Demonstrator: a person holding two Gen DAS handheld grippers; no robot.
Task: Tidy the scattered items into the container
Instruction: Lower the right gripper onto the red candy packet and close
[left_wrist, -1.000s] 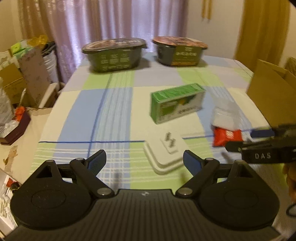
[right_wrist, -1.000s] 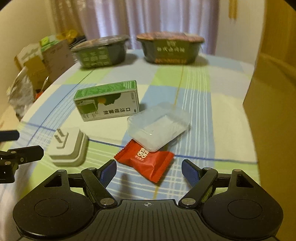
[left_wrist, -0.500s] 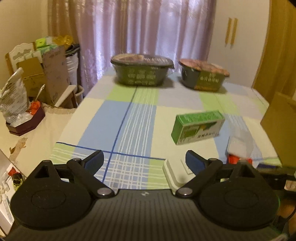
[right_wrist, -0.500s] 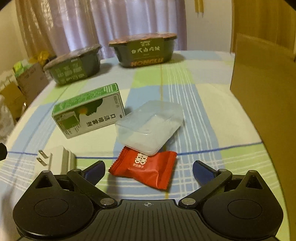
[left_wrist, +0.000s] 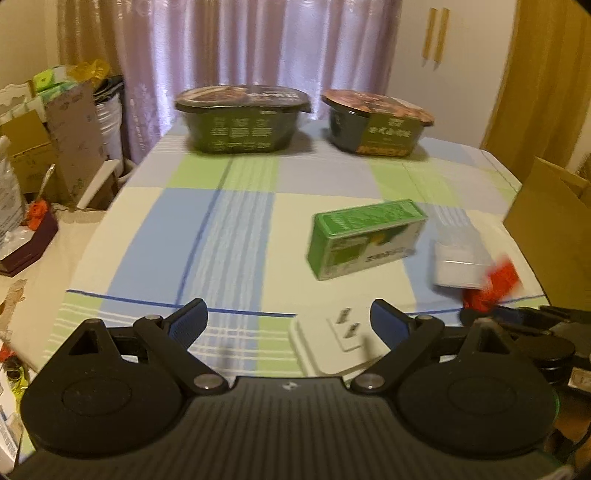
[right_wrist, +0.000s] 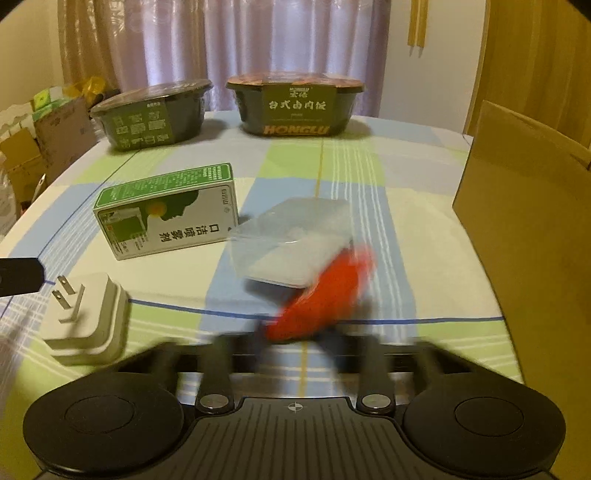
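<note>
Here the right gripper (right_wrist: 295, 339) is a motion-blurred dark smear, so I cannot tell its gap; the glossy red packet (right_wrist: 325, 295) sits at its fingertips toward twelve o'clock, overlapping the clear plastic case (right_wrist: 291, 240); the left gripper (left_wrist: 288, 321) gapes wide, empty, white plug adapter (left_wrist: 332, 339) between its ribbed blue pads; cardboard box (right_wrist: 524, 221) at two o'clock.

The tablecloth (right_wrist: 369, 177) is a plaid of pale blue, light green and cream blocks crossed by thin dark blue and white lines. Near its middle lies a green and white box (right_wrist: 168, 210) with dark lettering. Toward the right edge stands a tan cardboard container (right_wrist: 524, 229). A clear, whitish plastic case (right_wrist: 291, 240) touches a red packet (right_wrist: 325, 295), blurred, perhaps with white print. The charger (right_wrist: 86, 317) is off-white. At the far edge sit two dark green bowls (right_wrist: 295, 107) with brown lids, before mauve curtains (right_wrist: 221, 40).
</note>
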